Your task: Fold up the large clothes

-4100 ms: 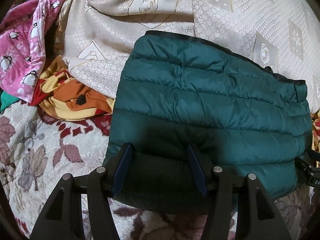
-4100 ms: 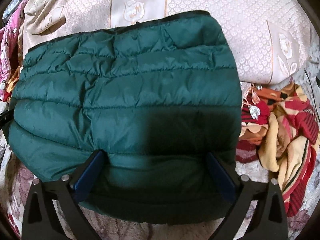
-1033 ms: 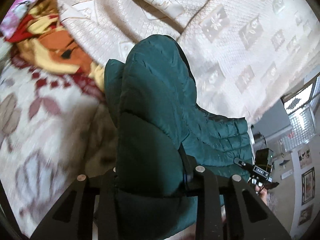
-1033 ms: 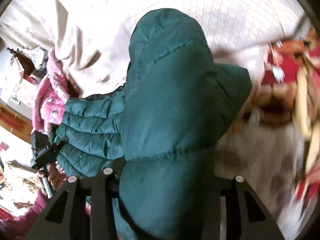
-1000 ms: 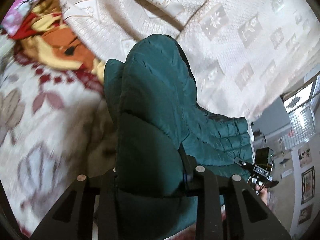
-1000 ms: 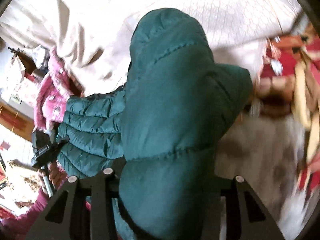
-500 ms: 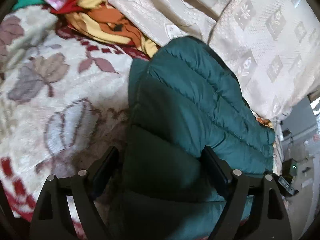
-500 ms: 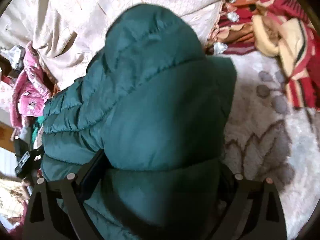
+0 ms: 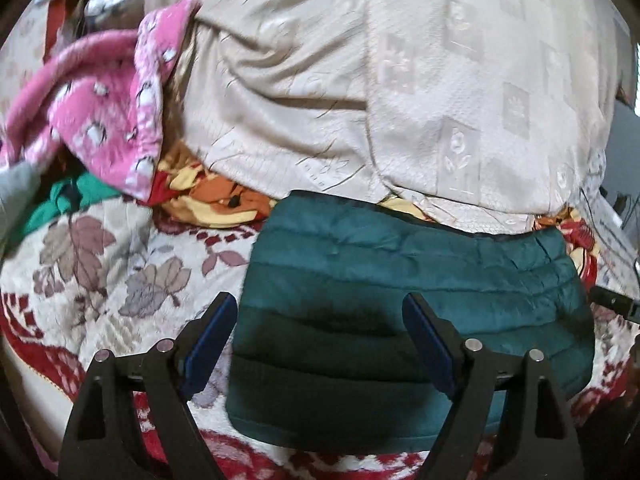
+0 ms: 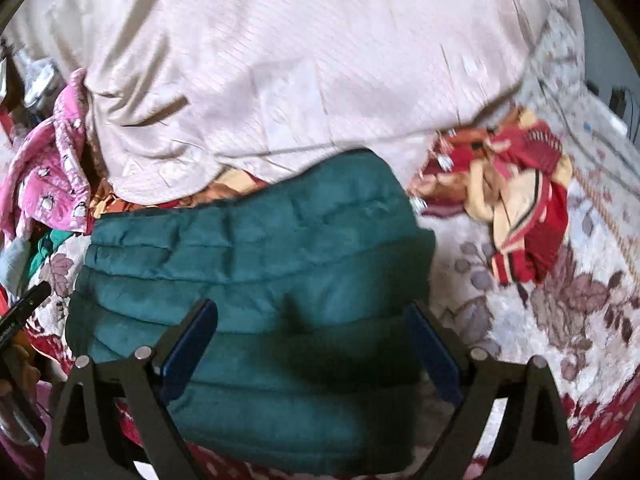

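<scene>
Bedding first: floral blanket point(image 9: 92, 280) with brown leaves and red diamonds spread underneath everything, seen also in the right wrist view point(image 10: 560, 312). Heaped at the far side, cream quilt point(image 9: 400, 100) with woven flower squares, filling the upper part of both views point(image 10: 300, 60).

Next in size, folded green puffer jacket point(image 9: 400, 280), lying flat on the floral blanket, far edge tucked just under the overhang of the cream quilt. Quilted in horizontal channels, dark binding along the far edge. In the right wrist view point(image 10: 260, 260) same bundle, right end humped up higher than the left.

To the left, pink penguin-print garment point(image 9: 104, 120) bunched against the cream quilt, also at the left edge of the right wrist view point(image 10: 52, 184). Below it, orange and yellow cloth point(image 9: 216, 204) poking out beside the jacket's left corner. To the right of the jacket, crumpled red and cream striped cloth point(image 10: 516, 216), apart from the jacket.

Left gripper point(image 9: 318, 340) above the near left part of the jacket, fingers spread wide, having just been opening; blue pads clear of the fabric, nothing pinched. Right gripper point(image 10: 312, 344) above the near right part, fingers likewise spread wide after just opening, jacket seen in the gap but not squeezed.
</scene>
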`<control>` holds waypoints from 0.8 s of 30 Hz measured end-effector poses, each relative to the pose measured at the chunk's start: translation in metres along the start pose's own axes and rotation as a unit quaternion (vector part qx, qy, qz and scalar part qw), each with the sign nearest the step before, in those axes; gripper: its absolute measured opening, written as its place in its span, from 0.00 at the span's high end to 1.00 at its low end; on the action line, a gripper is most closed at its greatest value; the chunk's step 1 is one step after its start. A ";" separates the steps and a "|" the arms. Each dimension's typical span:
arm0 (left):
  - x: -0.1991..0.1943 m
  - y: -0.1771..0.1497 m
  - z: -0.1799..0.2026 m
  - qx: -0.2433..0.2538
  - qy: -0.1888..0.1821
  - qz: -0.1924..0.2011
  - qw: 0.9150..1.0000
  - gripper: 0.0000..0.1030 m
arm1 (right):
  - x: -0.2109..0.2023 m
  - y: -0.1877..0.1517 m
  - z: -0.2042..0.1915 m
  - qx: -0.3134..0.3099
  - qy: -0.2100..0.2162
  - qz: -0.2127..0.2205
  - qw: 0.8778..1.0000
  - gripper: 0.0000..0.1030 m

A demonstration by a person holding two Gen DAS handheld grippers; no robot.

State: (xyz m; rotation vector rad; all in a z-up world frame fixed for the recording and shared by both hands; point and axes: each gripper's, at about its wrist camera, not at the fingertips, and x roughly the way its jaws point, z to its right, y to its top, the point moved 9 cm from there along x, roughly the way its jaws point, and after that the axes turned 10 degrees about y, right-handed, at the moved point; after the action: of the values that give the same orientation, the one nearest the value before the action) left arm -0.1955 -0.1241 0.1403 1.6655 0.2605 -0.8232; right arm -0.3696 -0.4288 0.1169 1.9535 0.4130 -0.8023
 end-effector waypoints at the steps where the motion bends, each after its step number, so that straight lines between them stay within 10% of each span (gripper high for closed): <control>1: 0.001 -0.002 0.006 0.005 0.000 0.000 1.000 0.38 | 0.003 0.001 -0.010 -0.007 -0.001 0.006 1.000 0.06; 24: -0.004 -0.024 0.049 0.014 0.022 0.022 0.999 0.38 | 0.021 -0.038 -0.092 -0.099 -0.023 0.043 0.994 0.06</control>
State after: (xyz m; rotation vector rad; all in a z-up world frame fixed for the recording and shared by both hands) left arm -0.2307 -0.1619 0.1218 1.7104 0.2423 -0.7613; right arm -0.3424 -0.3310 0.1087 1.7534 0.3637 -0.7205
